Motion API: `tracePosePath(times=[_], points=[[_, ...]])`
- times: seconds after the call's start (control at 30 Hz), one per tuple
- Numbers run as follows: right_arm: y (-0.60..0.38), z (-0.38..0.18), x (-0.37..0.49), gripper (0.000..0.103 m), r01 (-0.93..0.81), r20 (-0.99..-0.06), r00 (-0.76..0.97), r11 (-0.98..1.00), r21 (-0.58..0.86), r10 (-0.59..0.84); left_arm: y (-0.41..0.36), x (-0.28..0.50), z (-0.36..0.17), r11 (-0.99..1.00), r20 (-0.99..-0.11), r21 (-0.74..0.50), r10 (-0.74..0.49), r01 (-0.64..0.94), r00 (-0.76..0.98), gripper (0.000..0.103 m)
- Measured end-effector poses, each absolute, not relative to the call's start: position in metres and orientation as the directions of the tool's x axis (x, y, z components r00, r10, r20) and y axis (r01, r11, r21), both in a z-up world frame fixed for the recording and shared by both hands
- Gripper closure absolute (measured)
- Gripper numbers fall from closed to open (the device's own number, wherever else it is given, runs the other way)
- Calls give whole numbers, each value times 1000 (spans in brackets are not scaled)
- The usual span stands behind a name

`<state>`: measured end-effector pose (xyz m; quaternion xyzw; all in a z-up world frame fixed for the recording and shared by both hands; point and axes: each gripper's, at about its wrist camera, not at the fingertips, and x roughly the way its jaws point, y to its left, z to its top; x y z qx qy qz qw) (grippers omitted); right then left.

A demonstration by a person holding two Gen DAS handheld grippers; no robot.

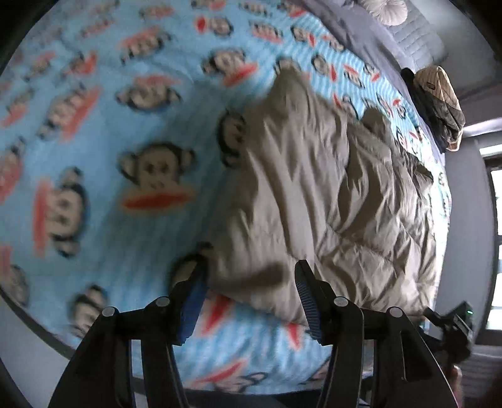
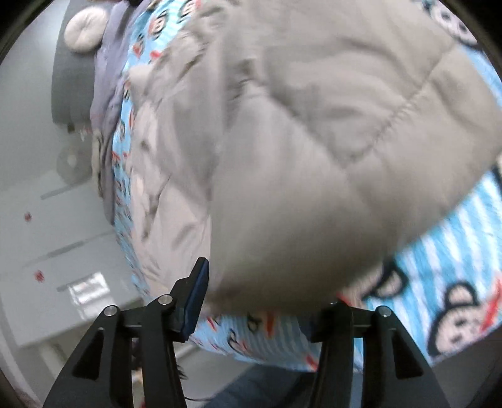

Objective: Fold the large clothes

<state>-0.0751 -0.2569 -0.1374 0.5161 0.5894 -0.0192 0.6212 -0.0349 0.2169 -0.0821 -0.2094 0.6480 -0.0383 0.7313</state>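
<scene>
A large grey-beige quilted jacket [image 1: 329,194] lies crumpled on a bed with a blue monkey-print sheet [image 1: 109,131]. My left gripper [image 1: 251,285] is open, its fingers either side of the jacket's near corner, just above it. In the right wrist view the jacket [image 2: 298,157] fills most of the frame, blurred. My right gripper [image 2: 260,292] is open; its left finger [image 2: 196,298] shows and its right finger is hidden under the jacket's edge. The sheet [image 2: 455,251] shows at right.
A pile of other clothes [image 1: 439,106] sits at the bed's far right edge. A grey duvet [image 1: 354,34] and a round cushion [image 1: 386,9] lie at the head. A white drawer unit [image 2: 56,226] stands beside the bed. A window [image 1: 495,251] is at right.
</scene>
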Motion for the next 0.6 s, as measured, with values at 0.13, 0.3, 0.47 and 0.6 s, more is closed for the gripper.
tracePosePath(times=[0.13, 0.3, 0.47, 0.6], points=[[-238, -121, -72, 49, 591, -772, 284, 530, 608, 569, 227, -24, -60, 925, -935, -322, -277, -200, 221, 47], [-216, -105, -62, 67, 534, -752, 301, 549, 643, 587, 203, -2, -68, 942, -939, -304, -271, -142, 213, 46], [-178, -96, -25, 67, 464, -797, 253, 654, 598, 549, 178, 2, -101, 971, -972, -208, -191, -115, 139, 46], [-178, -103, -26, 67, 453, -835, 198, 708, 543, 514, 175, 4, -114, 986, -988, -139, -131, -96, 87, 46]])
